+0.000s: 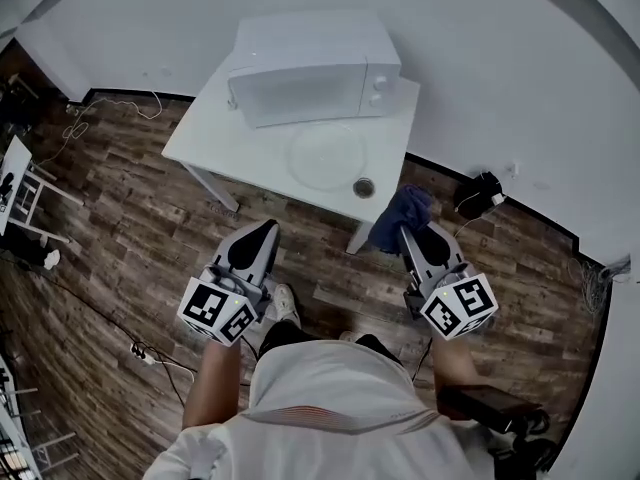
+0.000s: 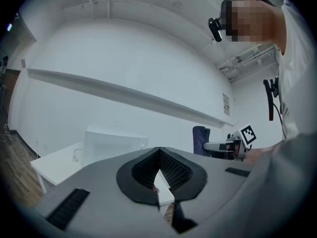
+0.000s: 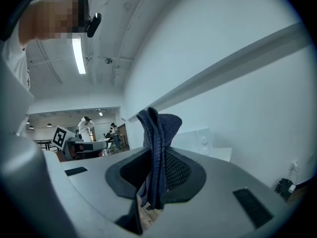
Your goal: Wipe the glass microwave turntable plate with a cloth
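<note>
1. Blue cloth [image 1: 403, 211] is pinched tight in your right gripper [image 1: 408, 234], bunched up past the jaws.
2. Your left gripper [image 1: 262, 232] has its jaws together on nothing.
3. Plate [image 1: 327, 155] lies flat on the table [image 1: 230, 140], just in front of the microwave [image 1: 310, 63].
4. Both grippers hang over the floor [image 1: 130, 238], short of the table.

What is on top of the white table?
On the table stand a white microwave, a clear glass plate lying flat in front of it, and a small round object near the plate's edge. The inside of the microwave cannot be seen from here.
</note>
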Demonstrator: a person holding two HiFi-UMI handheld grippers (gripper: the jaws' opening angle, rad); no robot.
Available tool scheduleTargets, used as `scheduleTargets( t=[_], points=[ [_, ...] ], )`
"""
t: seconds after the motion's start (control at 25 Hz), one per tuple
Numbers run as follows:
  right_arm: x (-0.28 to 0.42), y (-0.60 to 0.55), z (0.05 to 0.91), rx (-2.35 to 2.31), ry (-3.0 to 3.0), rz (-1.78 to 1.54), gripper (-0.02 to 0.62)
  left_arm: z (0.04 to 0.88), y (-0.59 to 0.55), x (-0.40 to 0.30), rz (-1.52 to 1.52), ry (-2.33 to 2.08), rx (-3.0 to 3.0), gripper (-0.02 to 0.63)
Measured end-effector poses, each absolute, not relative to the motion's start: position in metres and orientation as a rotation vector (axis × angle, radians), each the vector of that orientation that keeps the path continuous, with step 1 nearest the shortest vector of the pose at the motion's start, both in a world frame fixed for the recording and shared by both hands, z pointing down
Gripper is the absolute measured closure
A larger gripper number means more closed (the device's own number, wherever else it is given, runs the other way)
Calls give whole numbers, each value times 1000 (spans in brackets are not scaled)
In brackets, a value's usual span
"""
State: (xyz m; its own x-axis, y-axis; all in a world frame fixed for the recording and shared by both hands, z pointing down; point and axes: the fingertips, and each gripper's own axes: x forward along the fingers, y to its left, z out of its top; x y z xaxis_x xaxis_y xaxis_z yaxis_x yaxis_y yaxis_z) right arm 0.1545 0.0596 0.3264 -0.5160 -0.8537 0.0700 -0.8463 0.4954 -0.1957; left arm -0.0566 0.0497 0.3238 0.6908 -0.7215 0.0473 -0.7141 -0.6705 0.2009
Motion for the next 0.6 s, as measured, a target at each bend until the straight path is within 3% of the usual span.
scheduleTargets(
  t=[0.6],
  points=[
    [79,-49,321,-1772,2490,-383,529,335,-93,-140,9,-929,2789,597]
  ],
)
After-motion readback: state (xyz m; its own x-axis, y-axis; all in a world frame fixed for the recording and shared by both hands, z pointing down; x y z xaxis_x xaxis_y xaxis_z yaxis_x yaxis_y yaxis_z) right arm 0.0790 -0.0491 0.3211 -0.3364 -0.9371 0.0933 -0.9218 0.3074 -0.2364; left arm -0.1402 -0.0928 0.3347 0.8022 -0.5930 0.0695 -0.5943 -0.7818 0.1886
